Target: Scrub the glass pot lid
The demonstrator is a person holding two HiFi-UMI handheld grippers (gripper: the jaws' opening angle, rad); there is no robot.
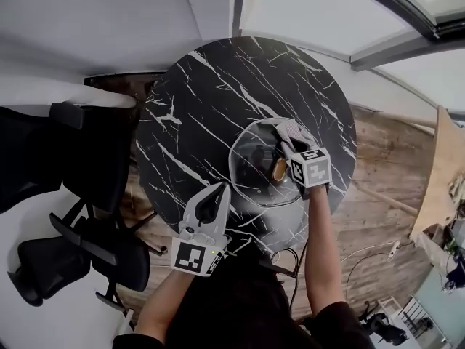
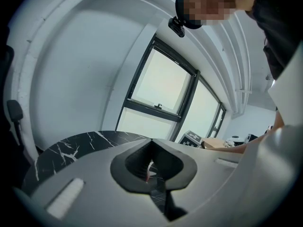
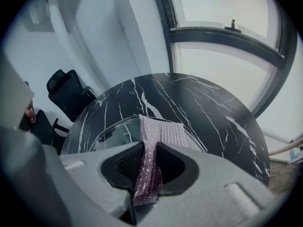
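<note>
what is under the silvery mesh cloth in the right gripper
Under the silvery mesh cloth lies the clear round glass pot lid, on the black marble table. The lid's part beneath it is covered.

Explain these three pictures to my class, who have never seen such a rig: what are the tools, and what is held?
No robot: a person holds a two-jaw gripper in each hand. One picture comes from a camera on the person's head, looking down; the others from cameras riding on each gripper. On the round black marble table lies a glass pot lid. The right gripper is shut on a mesh scrubbing cloth over the lid. The left gripper is shut, empty, near the table's edge.
</note>
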